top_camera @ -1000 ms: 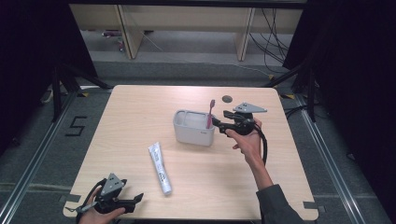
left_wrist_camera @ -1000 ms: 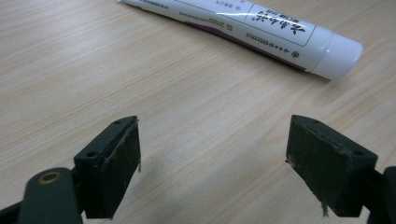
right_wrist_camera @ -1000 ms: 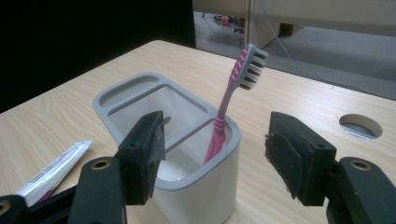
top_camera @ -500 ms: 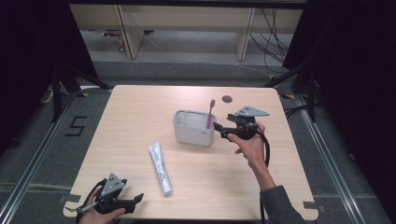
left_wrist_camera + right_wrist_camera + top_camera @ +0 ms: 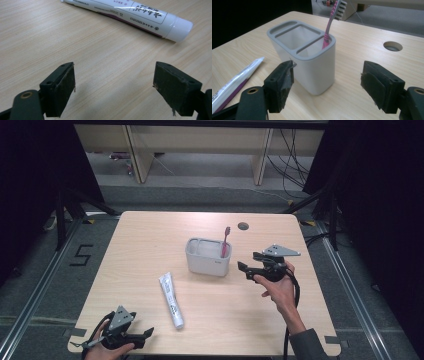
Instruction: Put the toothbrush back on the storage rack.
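Observation:
A grey-rimmed white holder stands mid-table with a pink toothbrush upright in its right slot. Just right of the holder, my right gripper points at it. Its jaws have just been opening and are open, with nothing between them. In the right gripper view the holder and the toothbrush sit ahead of the right gripper, apart from it. A white toothpaste tube lies flat on the table. My left gripper rests open at the front left edge, and the tube lies beyond its jaws.
A round cable hole sits in the wooden table behind the holder. Shelving legs and cables stand on the floor beyond the far edge. The tube's flat end shows left of the holder in the right gripper view.
The right gripper has opened off the toothbrush and drawn back from the holder, toward the front right. The toothbrush stays standing in the holder. The left gripper has not moved.

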Available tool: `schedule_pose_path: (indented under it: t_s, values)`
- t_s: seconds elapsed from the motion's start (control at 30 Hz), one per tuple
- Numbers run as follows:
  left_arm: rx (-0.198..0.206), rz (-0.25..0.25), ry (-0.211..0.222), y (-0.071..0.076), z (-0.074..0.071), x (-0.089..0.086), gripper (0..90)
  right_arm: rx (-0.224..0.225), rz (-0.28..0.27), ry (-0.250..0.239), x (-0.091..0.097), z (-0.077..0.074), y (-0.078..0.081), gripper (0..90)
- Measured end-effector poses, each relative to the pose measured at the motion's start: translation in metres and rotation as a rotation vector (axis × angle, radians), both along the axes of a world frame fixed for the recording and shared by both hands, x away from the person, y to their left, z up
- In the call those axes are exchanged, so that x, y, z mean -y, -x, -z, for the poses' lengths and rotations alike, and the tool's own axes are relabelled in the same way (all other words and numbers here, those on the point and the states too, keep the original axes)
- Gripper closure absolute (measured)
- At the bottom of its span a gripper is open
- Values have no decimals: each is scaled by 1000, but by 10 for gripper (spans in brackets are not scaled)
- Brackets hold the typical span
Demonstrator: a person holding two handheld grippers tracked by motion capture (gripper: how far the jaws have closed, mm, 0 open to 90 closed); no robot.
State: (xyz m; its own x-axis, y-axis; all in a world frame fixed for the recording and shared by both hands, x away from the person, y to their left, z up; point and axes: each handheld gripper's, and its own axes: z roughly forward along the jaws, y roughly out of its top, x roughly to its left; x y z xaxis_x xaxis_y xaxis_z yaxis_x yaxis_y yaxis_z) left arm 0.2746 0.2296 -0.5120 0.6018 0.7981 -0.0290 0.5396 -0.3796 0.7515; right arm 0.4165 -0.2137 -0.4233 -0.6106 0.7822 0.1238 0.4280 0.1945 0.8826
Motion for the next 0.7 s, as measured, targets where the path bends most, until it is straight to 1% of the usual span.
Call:
schedule_pose_path:
  t_s: [0.03, 0.07, 0.1, 0.13, 0.17, 0.2, 0.23, 0.27, 0.33, 0.37, 0.4, 0.43, 0.47, 0.5, 0.53, 0.57, 0.6, 0.63, 0.67, 0.7]
  values:
    - [-7, -2, -5, 0, -1, 0, 171, 0, 0, 0, 0, 0, 0, 269]
    - [1, -1, 2, 0, 0, 0, 172, -15, -11, 8, 2, 1, 3, 268]
    - [-6, -2, -2, 0, -1, 0, 172, -4, -3, 3, 3, 3, 5, 266]
    - [-6, -2, -2, 0, -1, 0, 171, -4, -3, 3, 3, 3, 5, 266]
    - [-5, -1, -2, 0, 0, 0, 171, -8, -8, 21, 5, 3, 6, 258]
    - [-3, -1, 1, 0, 0, 0, 171, -14, -5, 15, 5, 4, 9, 251]
    - [-4, 0, 1, 0, 0, 0, 171, -11, -2, 13, 5, 5, 10, 251]
    - [-8, -2, 0, 0, 0, 0, 171, 1, 1, 21, 6, 7, 13, 251]
    - [-8, -4, 0, 0, -1, 0, 171, -3, 1, 24, 7, 7, 15, 251]
    - [-8, -4, 0, 0, -1, 0, 171, -17, -8, 36, 8, 7, 17, 251]
    - [-9, -5, 1, 0, -1, 0, 171, -2, -4, 41, 8, 8, 18, 251]
    - [-11, -6, 1, 0, -1, 0, 171, -15, 8, 15, 7, 10, 21, 251]
    - [-11, -7, 1, 0, 0, 0, 171, -24, -5, 23, 8, 10, 23, 251]
    - [-11, -7, 1, 0, 0, 0, 172, -9, -12, 28, 9, 11, 24, 252]
    - [-12, 0, -10, 0, -1, -1, 171, -7, -18, 49, 11, 11, 25, 257]
    - [-11, 0, -9, 0, -1, -1, 171, -14, -17, 35, 10, 13, 27, 264]
    - [-6, 3, -5, 0, 0, -1, 171, -24, -16, 47, 9, 14, 29, 266]
    - [-6, 3, -7, 0, 0, -1, 171, -13, -35, 71, 10, 15, 30, 266]
    - [-6, 3, -6, 0, 0, -1, 171, -17, -31, 69, 9, 17, 32, 266]
    - [-6, 2, -6, 0, 0, -1, 172, -54, -22, 71, 8, 18, 37, 265]
